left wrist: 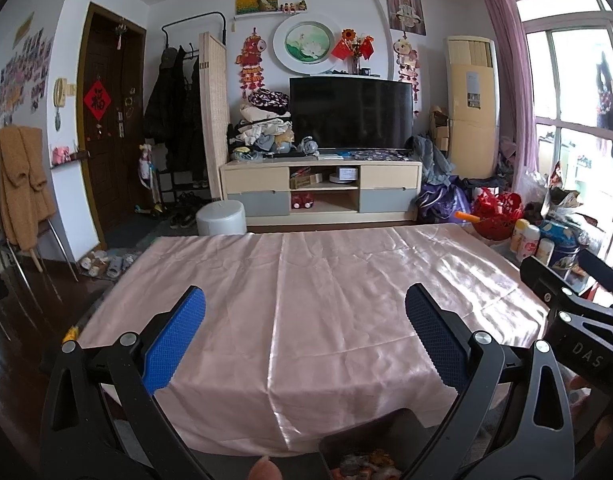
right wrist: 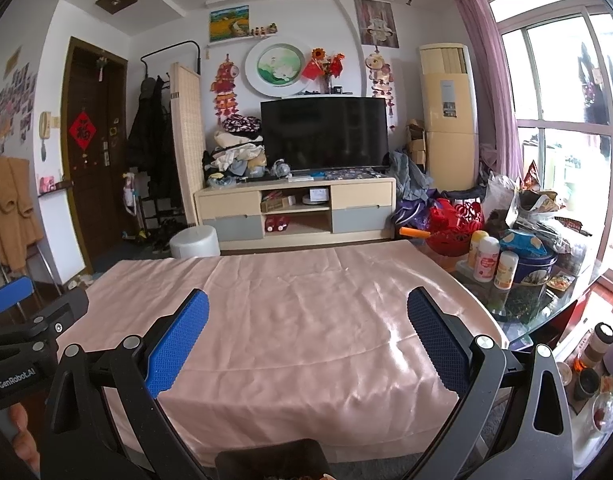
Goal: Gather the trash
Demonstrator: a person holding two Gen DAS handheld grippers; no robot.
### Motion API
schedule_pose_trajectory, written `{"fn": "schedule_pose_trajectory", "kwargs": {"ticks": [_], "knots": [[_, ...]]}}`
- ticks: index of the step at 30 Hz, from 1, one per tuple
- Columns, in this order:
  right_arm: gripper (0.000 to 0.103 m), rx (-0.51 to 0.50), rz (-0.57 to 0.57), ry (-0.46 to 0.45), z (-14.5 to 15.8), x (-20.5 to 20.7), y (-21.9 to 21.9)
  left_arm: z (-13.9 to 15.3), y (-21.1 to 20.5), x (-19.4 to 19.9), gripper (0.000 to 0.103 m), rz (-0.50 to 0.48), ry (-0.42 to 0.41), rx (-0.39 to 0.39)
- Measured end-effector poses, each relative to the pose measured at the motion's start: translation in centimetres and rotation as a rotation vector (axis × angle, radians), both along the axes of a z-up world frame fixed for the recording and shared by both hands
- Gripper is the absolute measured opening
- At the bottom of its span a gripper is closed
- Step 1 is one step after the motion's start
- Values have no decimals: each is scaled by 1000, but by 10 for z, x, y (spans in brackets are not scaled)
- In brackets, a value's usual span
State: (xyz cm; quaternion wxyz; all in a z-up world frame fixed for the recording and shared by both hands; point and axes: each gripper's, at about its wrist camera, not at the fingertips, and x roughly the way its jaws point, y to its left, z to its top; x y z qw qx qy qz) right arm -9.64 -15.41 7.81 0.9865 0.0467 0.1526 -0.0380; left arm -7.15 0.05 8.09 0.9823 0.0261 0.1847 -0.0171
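1. Left wrist view: the left tongs (left wrist: 305,332) stand released, the two blue pads wide apart with nothing between them. They hover over the pink cloth (left wrist: 306,280) on the table. Below the tongs, at the near edge, there is a dark bin (left wrist: 370,432) with scraps (left wrist: 364,466) already lying inside. To the right of the tongs a part of the other tool shows.

2. Right wrist view: the right tongs (right wrist: 307,332) are also released and grasp nothing. The same pink cloth (right wrist: 290,312) in front of them looks bare. To the right of the tongs, beside the cloth, there are small bottles (right wrist: 488,260), a blue tin (right wrist: 530,264) and crumpled bags (right wrist: 534,204).

3. My judgement: the collecting looks near its end, or between two pieces. The trash I can see is in the bin. The next move calls for finding another piece, perhaps among the bags on the right, and bringing open tongs around it.
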Motion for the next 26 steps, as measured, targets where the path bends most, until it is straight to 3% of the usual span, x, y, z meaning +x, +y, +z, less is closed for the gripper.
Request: {"fn": "schedule_pose_trajectory", "kwargs": {"ticks": [12,26], "knots": [[100,1,-2,1,-1,1,-1,2,7,0,95,28,-20,-8],[100,1,0,4,-1,1,-1,2,12,4,95,23,15,-28]]}}
